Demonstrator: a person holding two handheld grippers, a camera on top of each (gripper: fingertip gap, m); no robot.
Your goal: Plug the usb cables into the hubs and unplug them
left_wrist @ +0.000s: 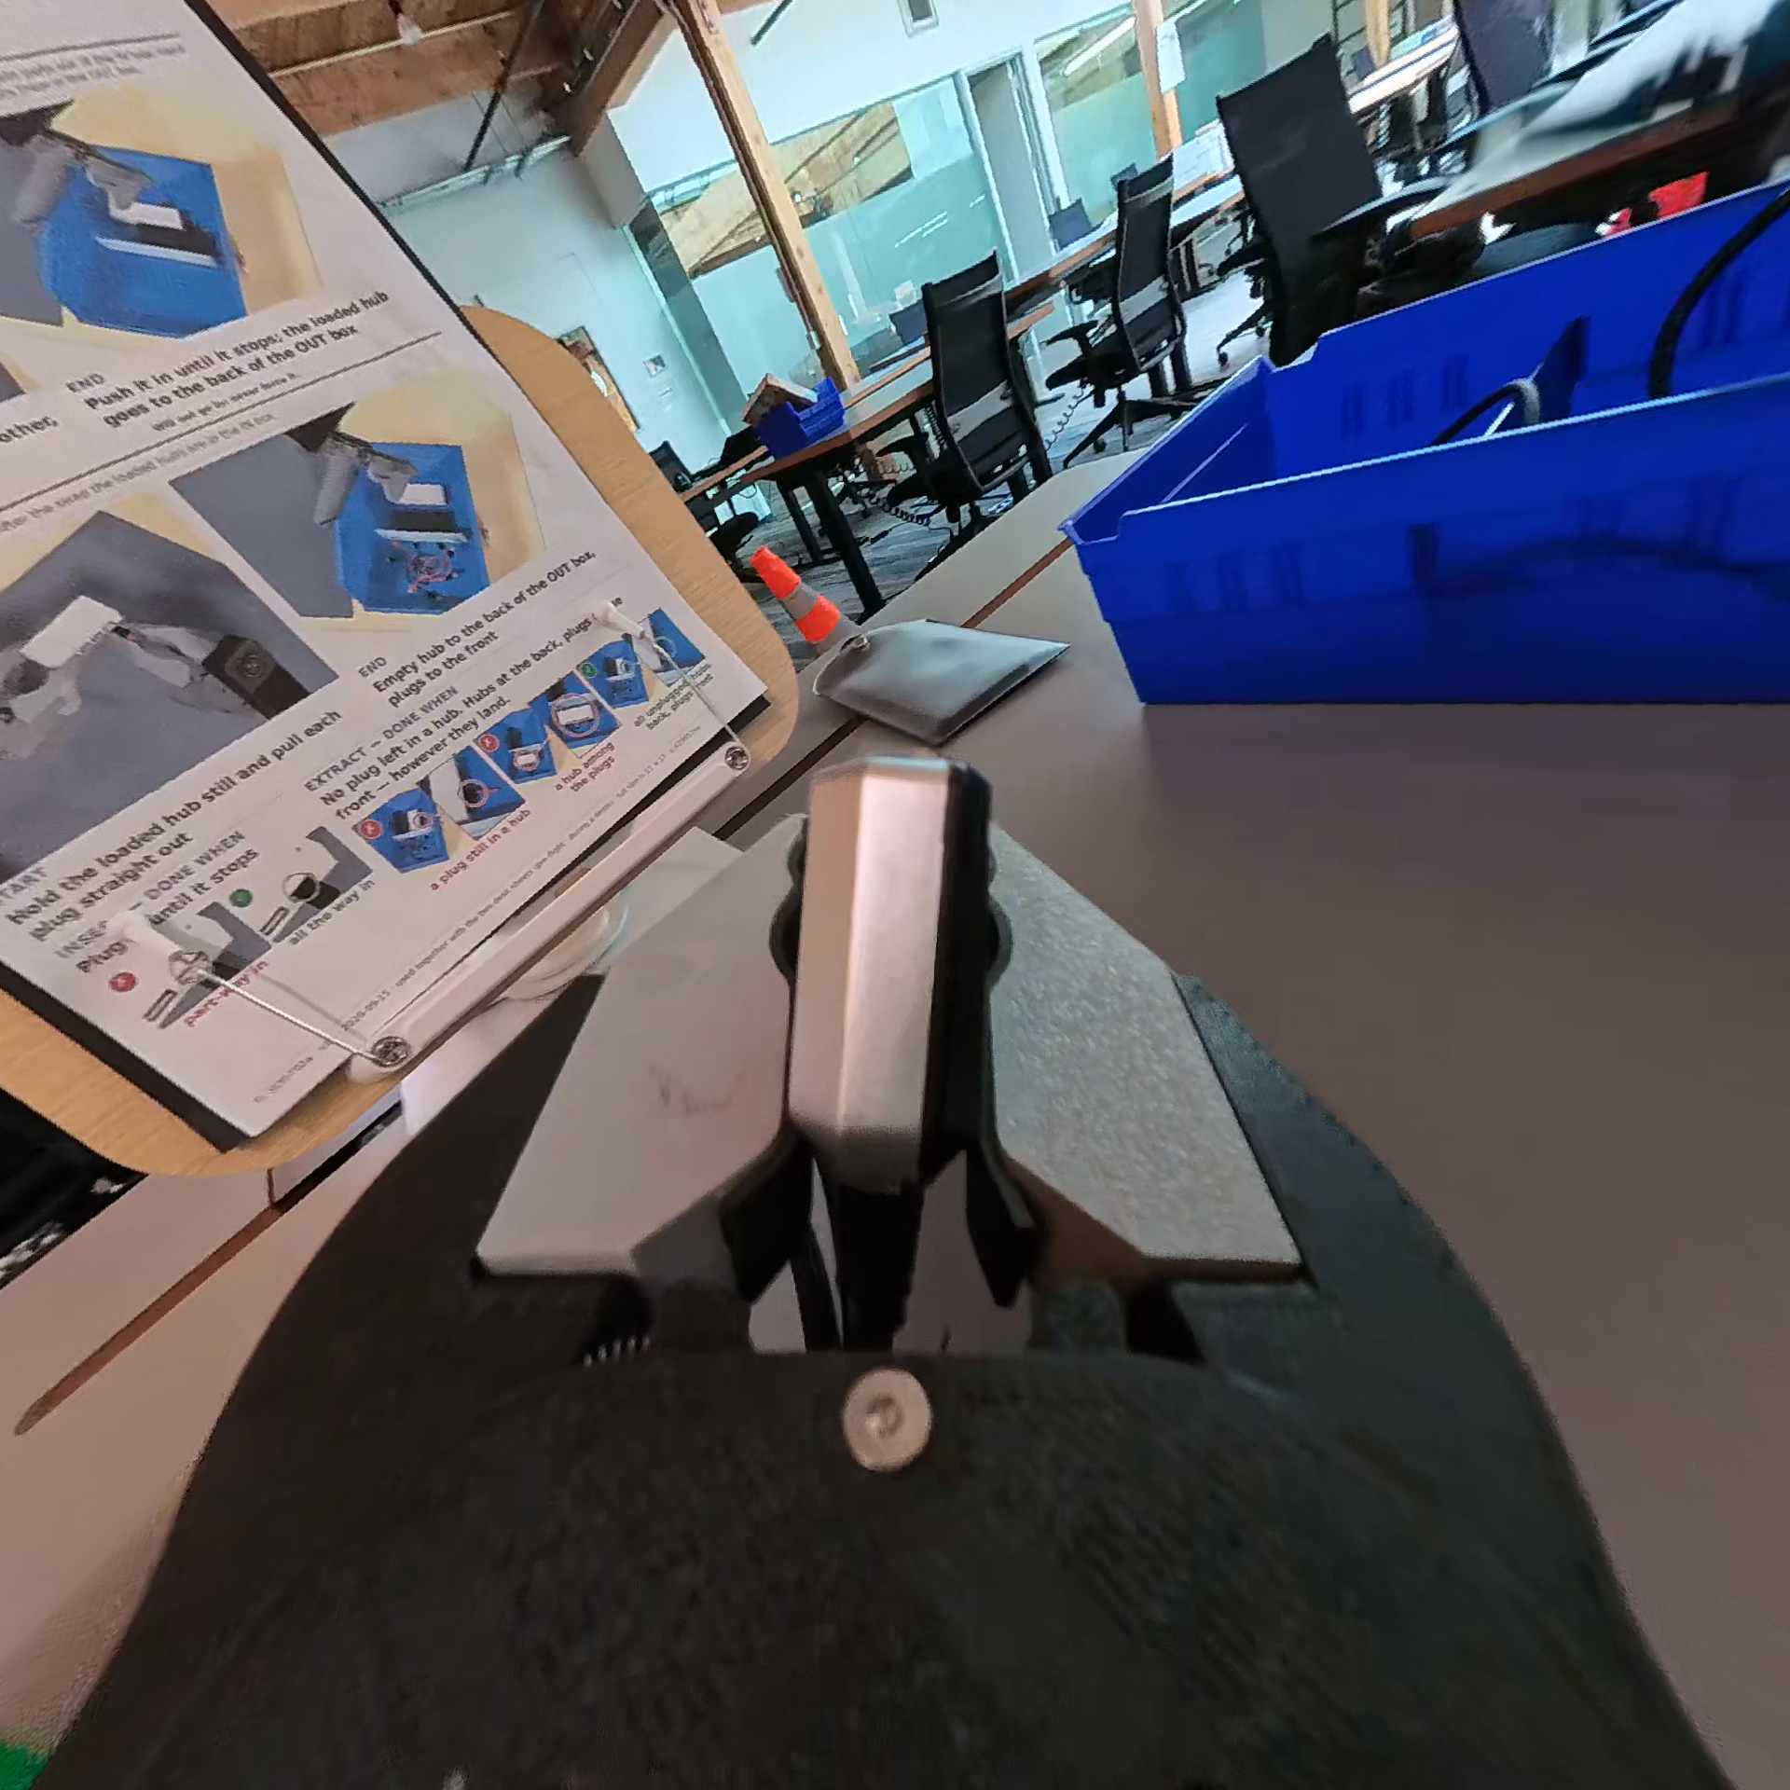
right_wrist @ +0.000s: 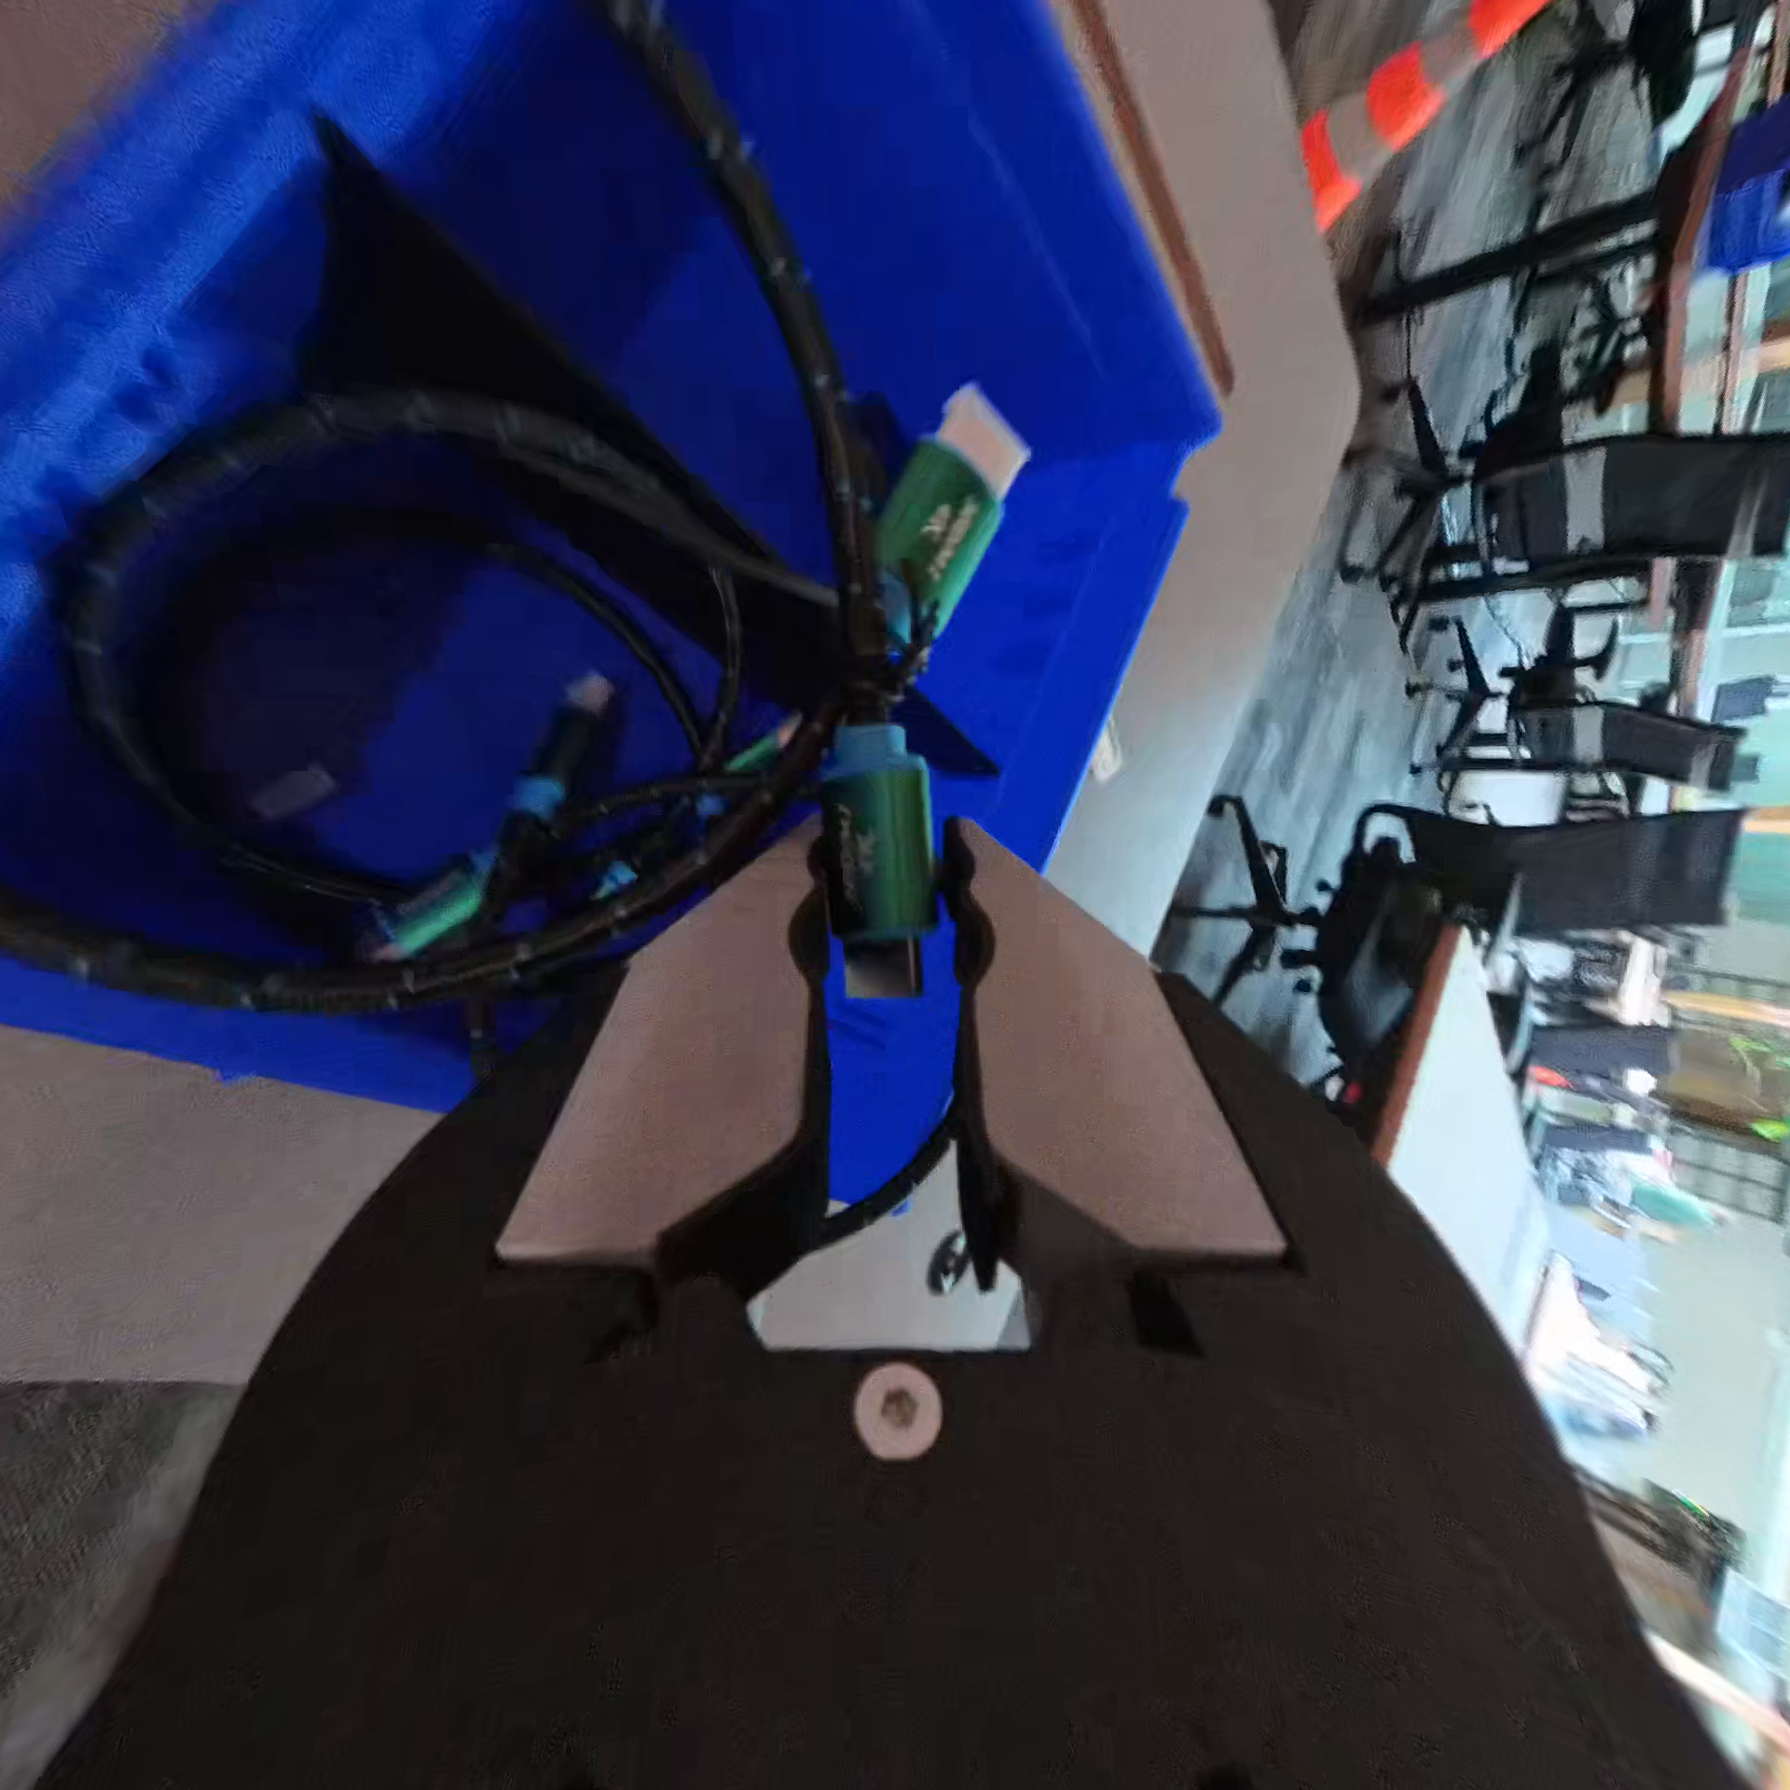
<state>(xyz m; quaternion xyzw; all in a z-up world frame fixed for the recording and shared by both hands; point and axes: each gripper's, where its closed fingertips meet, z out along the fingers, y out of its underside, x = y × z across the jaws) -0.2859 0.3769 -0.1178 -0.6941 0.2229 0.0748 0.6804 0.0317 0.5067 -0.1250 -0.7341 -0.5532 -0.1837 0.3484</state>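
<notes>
Silver hub sits clamped upright between the fingers of the left hand-held gripper, low over the grey table. Instruction sheet on a wooden stand stands just left of it; blue bin to the right, grey pouch beyond. Right hand-held gripper is closed on a green cable plug, held above a blue bin containing coiled black cables. View is motion-blurred.

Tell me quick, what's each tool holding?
Left tool: shut on a silver hub.
Right tool: shut on a green cable plug.
</notes>
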